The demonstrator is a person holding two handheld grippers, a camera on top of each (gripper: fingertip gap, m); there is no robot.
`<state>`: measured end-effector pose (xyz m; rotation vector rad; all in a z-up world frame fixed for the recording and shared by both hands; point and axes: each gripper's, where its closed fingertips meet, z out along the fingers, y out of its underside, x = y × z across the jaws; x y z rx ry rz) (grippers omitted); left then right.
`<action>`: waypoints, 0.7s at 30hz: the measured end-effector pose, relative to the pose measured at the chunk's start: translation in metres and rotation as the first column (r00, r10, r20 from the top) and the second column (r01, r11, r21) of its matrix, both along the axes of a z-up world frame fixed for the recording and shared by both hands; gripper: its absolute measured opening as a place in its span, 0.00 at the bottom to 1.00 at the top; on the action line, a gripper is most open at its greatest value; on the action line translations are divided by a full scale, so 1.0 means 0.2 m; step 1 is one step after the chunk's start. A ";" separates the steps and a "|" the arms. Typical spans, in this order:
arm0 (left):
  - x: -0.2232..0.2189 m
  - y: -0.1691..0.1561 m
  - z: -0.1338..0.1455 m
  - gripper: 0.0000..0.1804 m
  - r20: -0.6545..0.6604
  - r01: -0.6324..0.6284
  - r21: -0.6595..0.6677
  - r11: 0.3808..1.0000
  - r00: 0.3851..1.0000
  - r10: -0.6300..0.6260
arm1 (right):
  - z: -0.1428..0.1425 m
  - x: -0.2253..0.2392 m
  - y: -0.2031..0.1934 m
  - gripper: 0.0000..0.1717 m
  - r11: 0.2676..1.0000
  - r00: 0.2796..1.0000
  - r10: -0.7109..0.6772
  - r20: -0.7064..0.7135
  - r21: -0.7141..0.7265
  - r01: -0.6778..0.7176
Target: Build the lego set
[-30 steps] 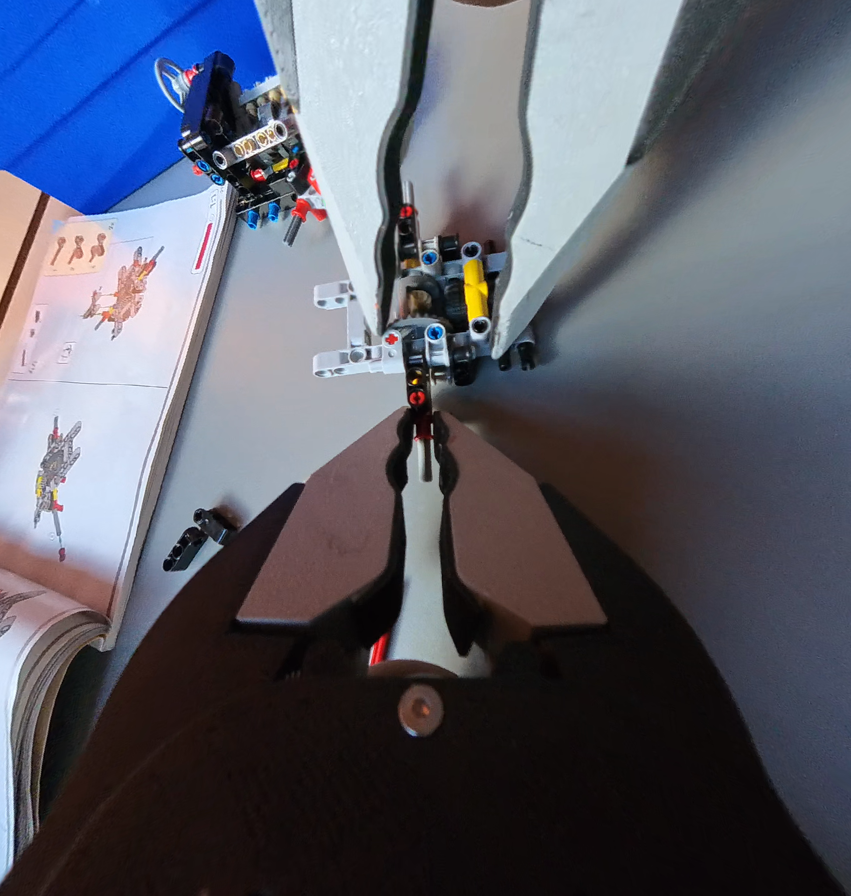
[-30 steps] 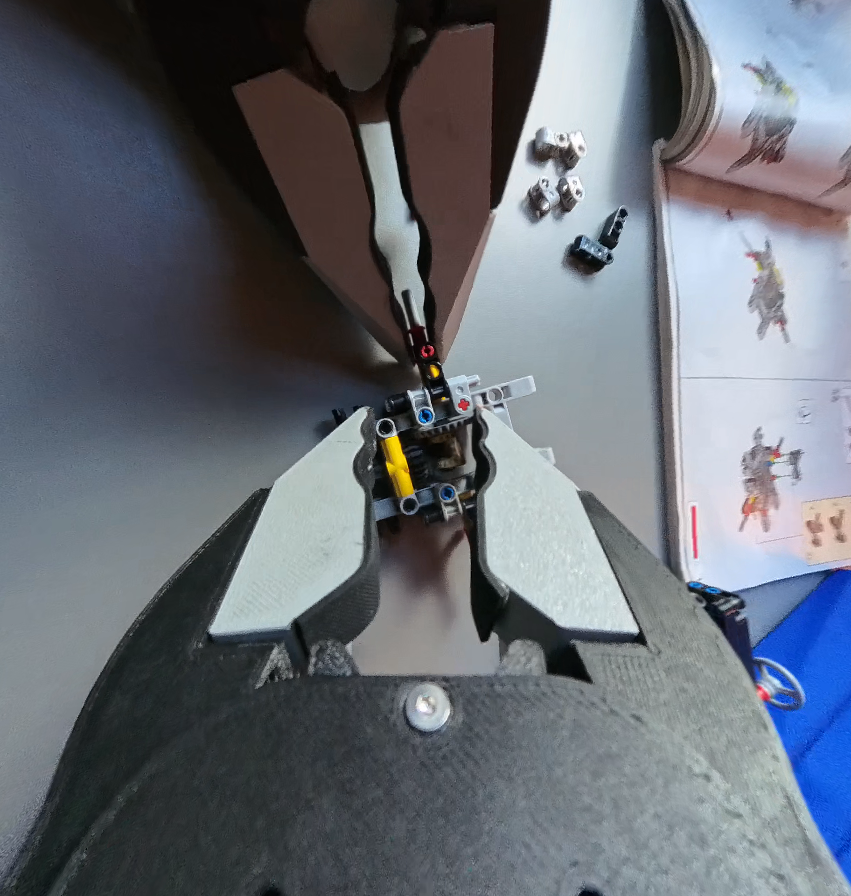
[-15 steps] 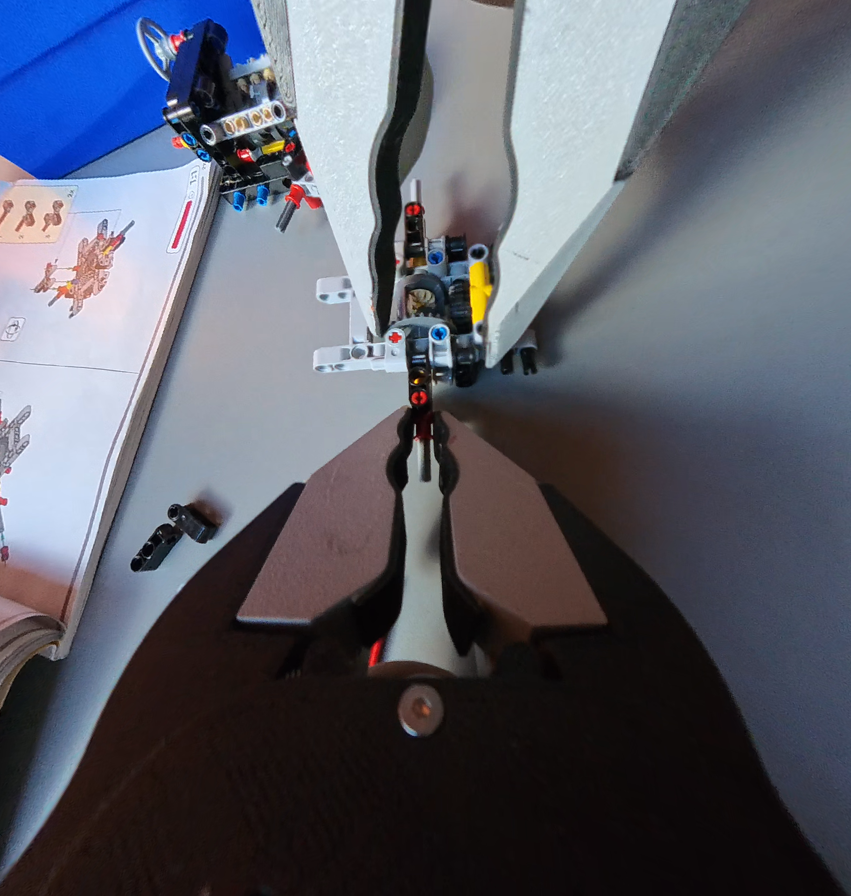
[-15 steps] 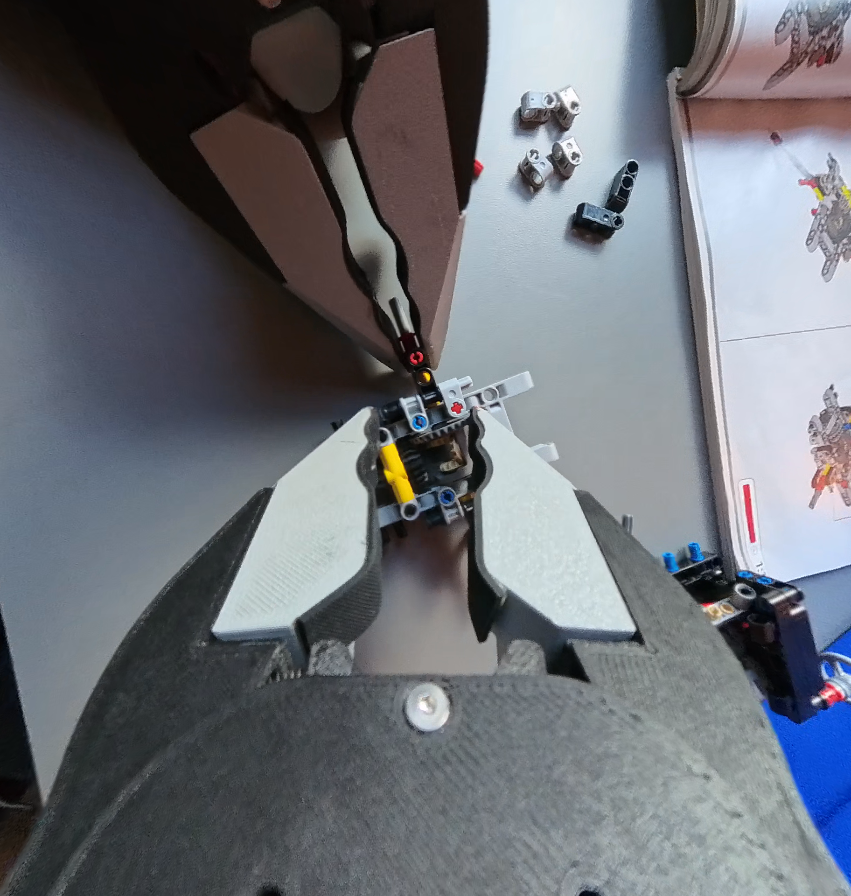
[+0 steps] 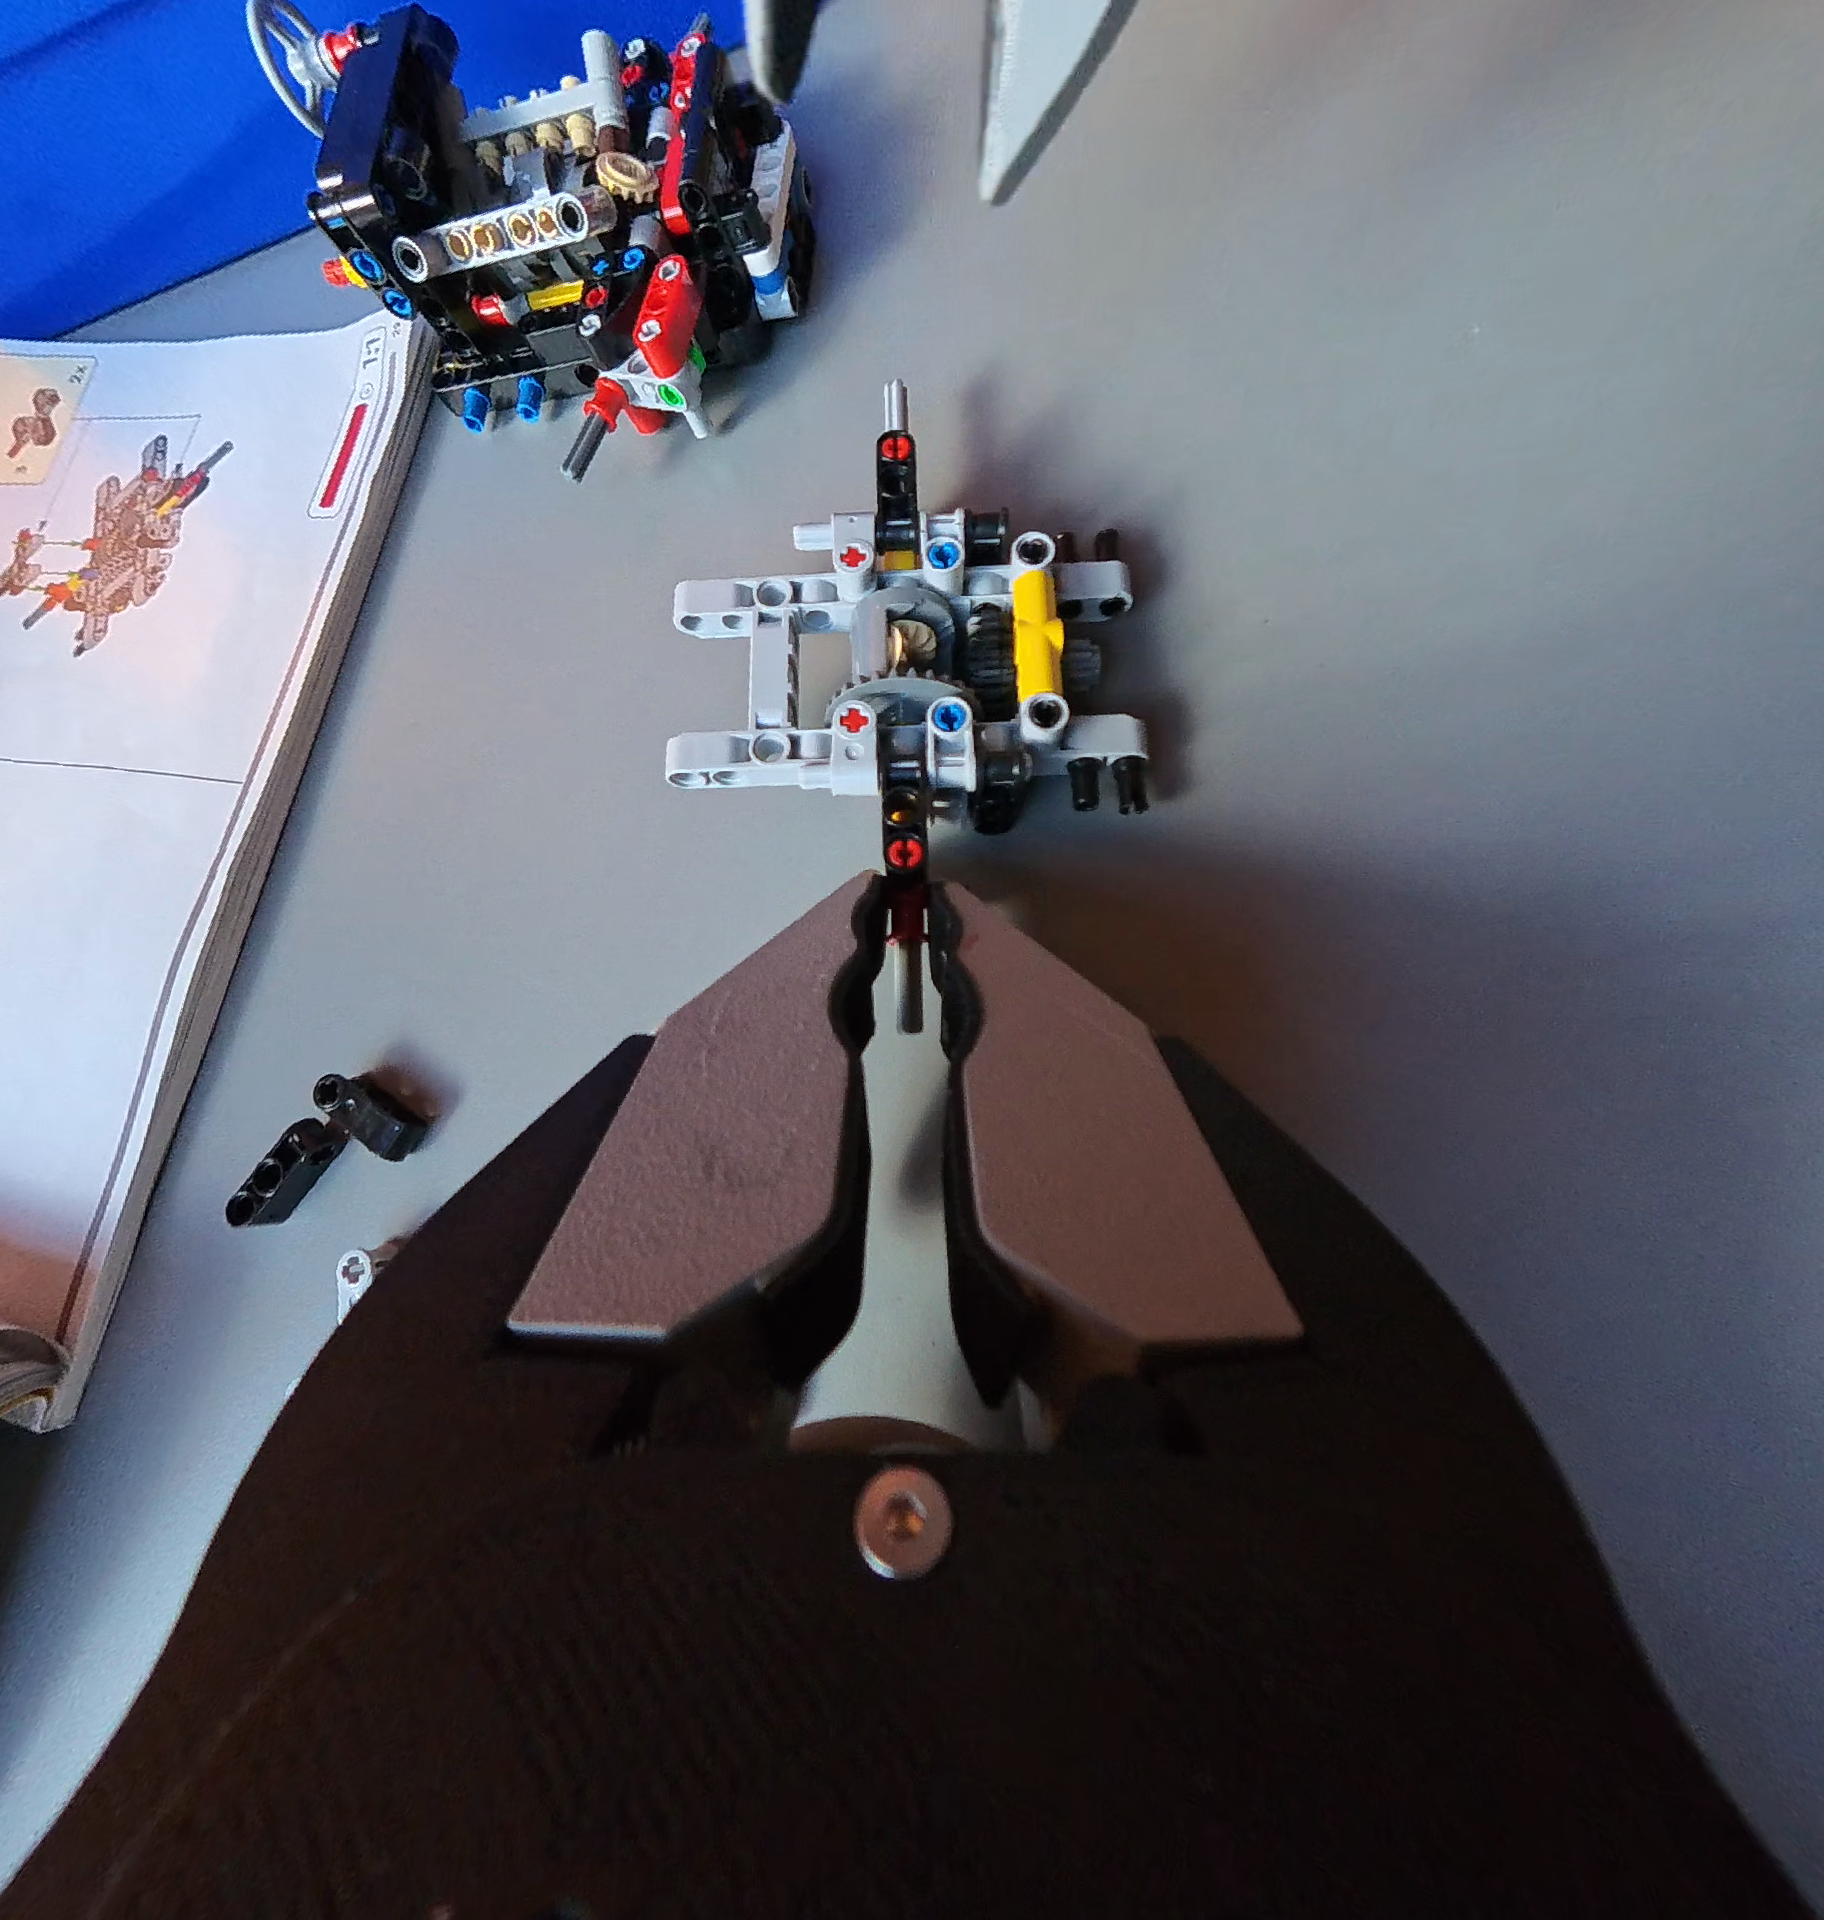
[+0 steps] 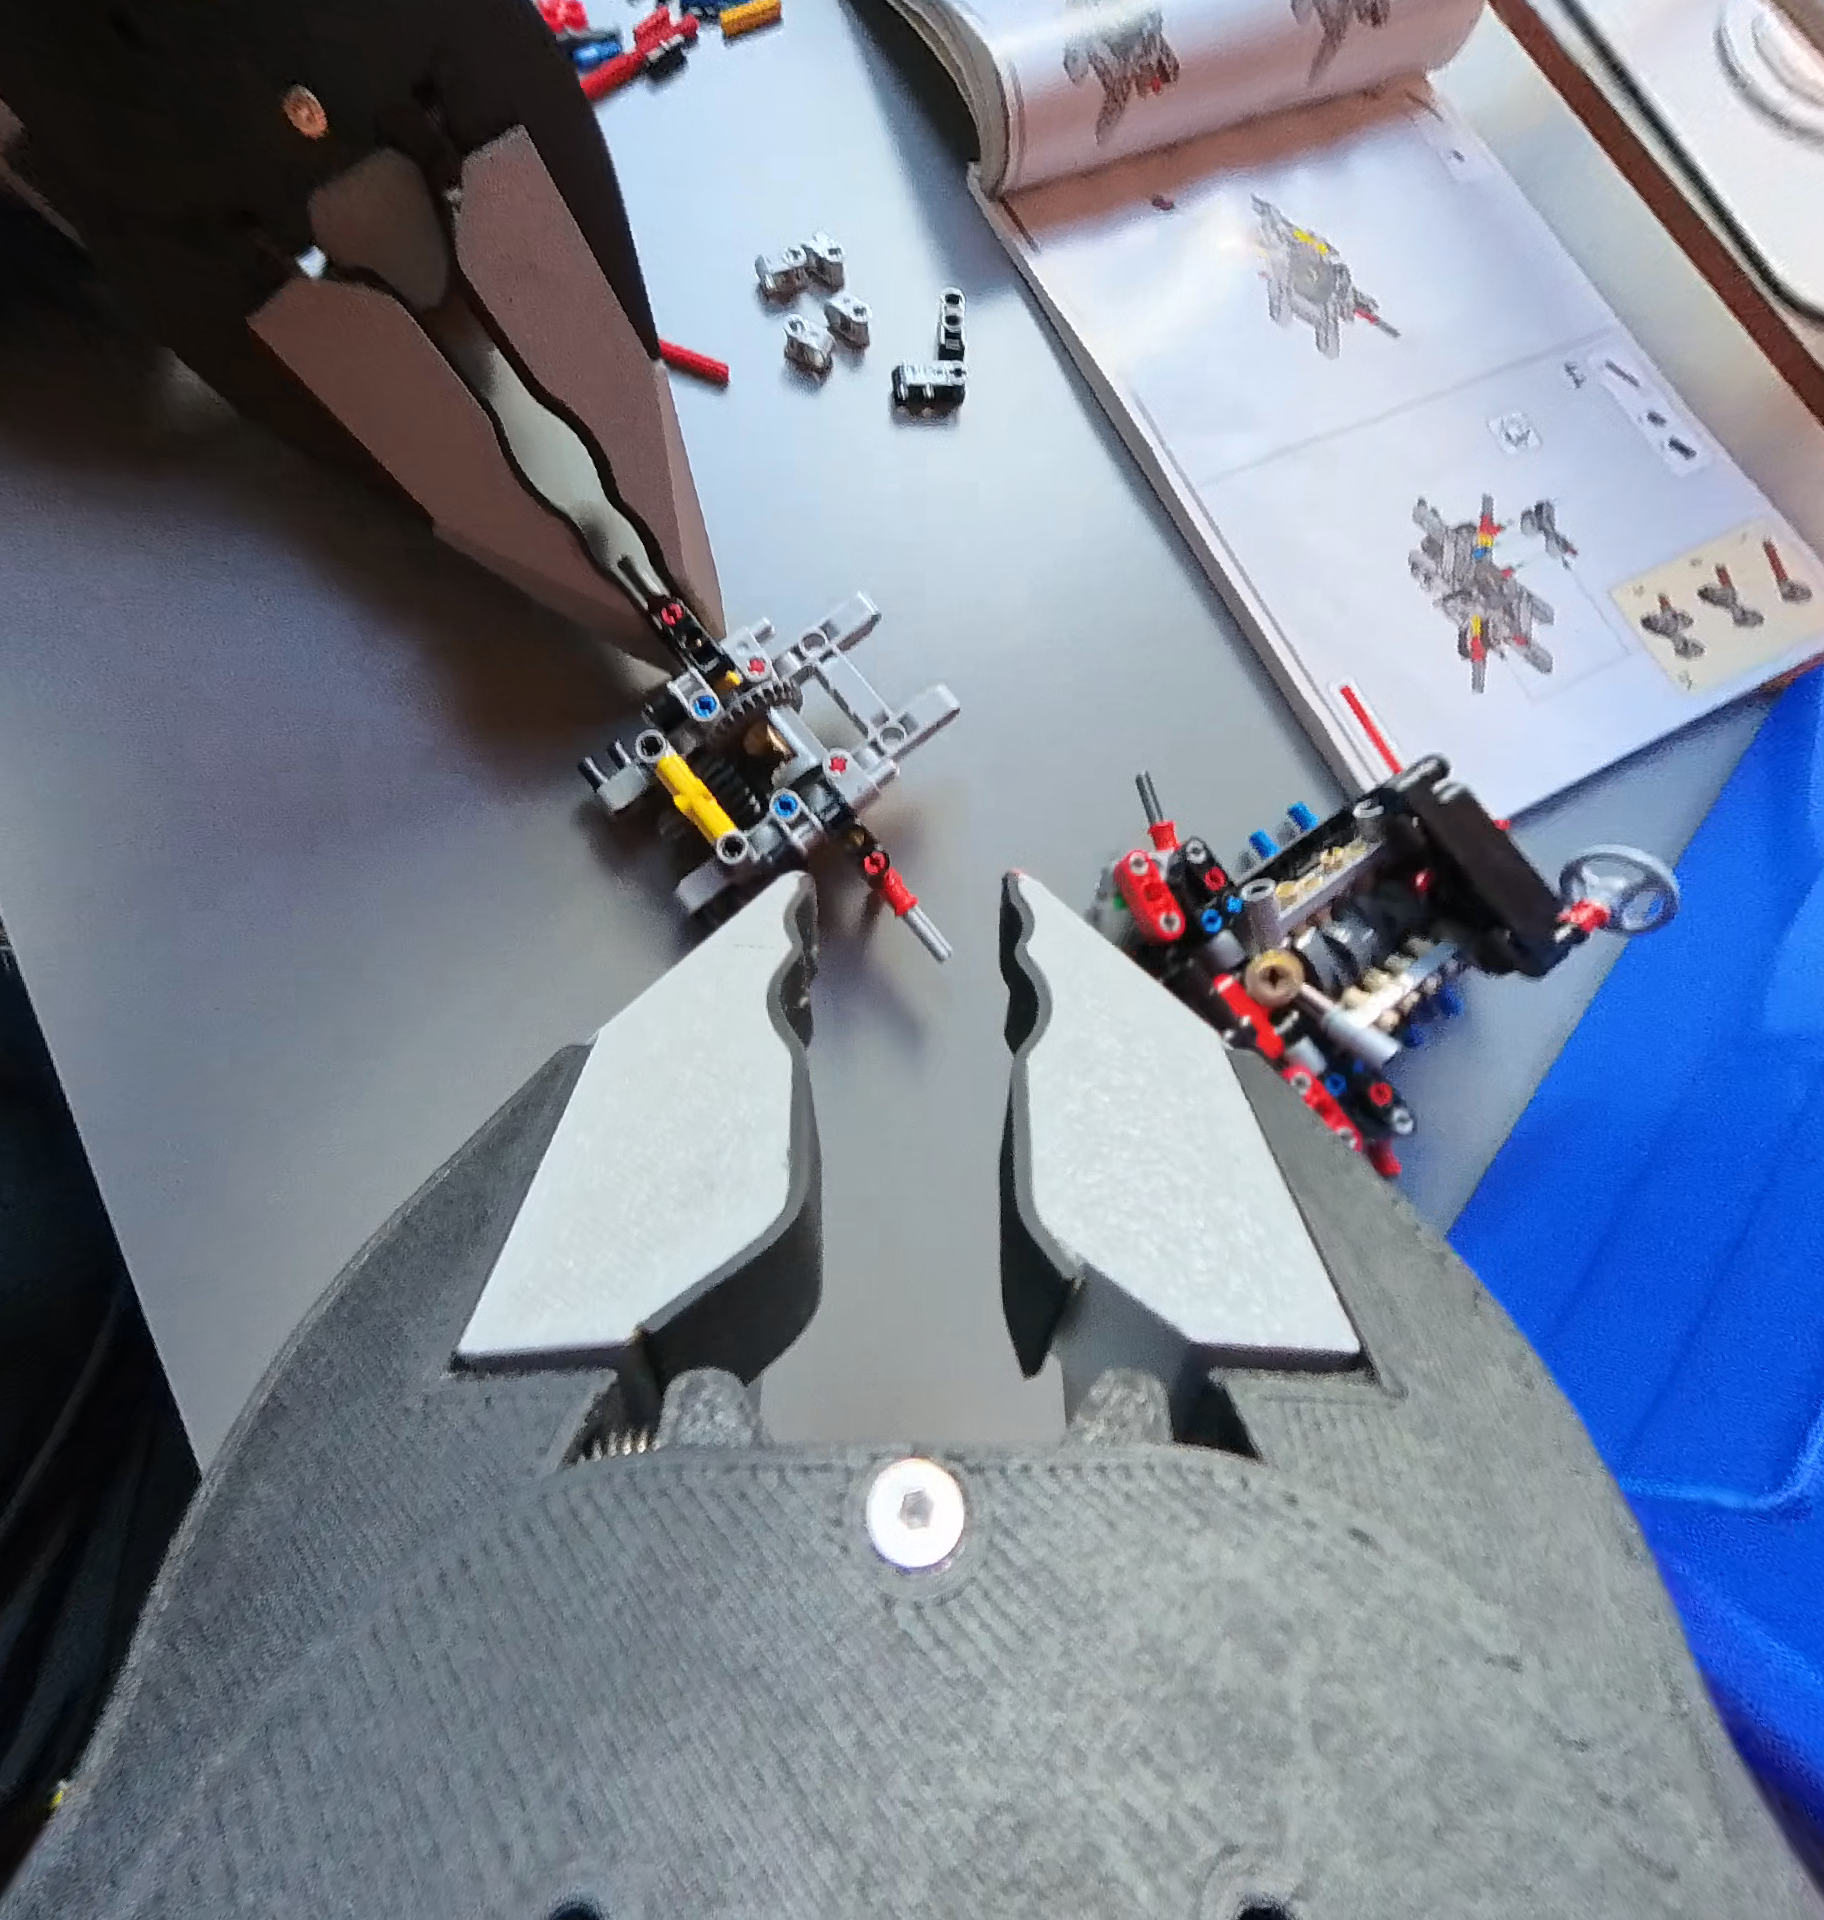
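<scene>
Grey tabletop (image 5: 1510,520) fills the left wrist view, with a blue bin (image 5: 77,135) at 11 o'clock. Left tongs (image 5: 906,914) are pressed nearly together, pinching the axle (image 5: 909,977) that sticks out of the small grey gear assembly (image 5: 908,665) lying just ahead at 12 o'clock; both tips sit against the red bush on that axle. A larger black model (image 5: 565,218) stands further off at 11 o'clock, just beside an open booklet (image 5: 160,727) at 9 o'clock. Two black connectors (image 5: 326,1143) lie at 8 o'clock near the booklet's edge. The grey tips of the other tongs show at the top edge, well apart from the assembly. In the right wrist view the right tongs (image 6: 903,935) are spread, nothing between them but tabletop; the assembly (image 6: 762,758) lies just beyond the left tip at 11 o'clock, its free axle end pointing toward the gap. The brown left tongs (image 6: 679,613) grip its far axle at 11 o'clock. The black model (image 6: 1355,935) sits at 2 o'clock, just beside the right finger, the booklet (image 6: 1407,416) at 1 o'clock, small grey connectors (image 6: 814,301) at 12 o'clock.
</scene>
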<state>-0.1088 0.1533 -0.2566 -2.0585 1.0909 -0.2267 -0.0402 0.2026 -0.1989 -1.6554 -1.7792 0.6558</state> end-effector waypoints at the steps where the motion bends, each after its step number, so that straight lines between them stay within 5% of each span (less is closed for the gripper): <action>1: 0.00 0.00 0.00 0.03 -0.001 0.000 0.001 1.000 1.000 0.000 | -0.02 0.02 0.00 0.19 1.000 1.000 -0.010 0.001 -0.003 0.010; 12: 0.02 -0.02 0.00 0.03 0.030 0.011 -0.036 0.999 0.999 -0.010 | -0.10 -0.05 -0.14 0.26 0.999 0.991 -0.046 -0.126 -0.010 0.045; 21: 0.02 -0.01 0.00 0.03 0.032 -0.018 -0.038 0.999 0.999 0.020 | -0.20 -0.24 -0.20 0.29 0.990 0.996 -0.088 -0.013 0.109 0.089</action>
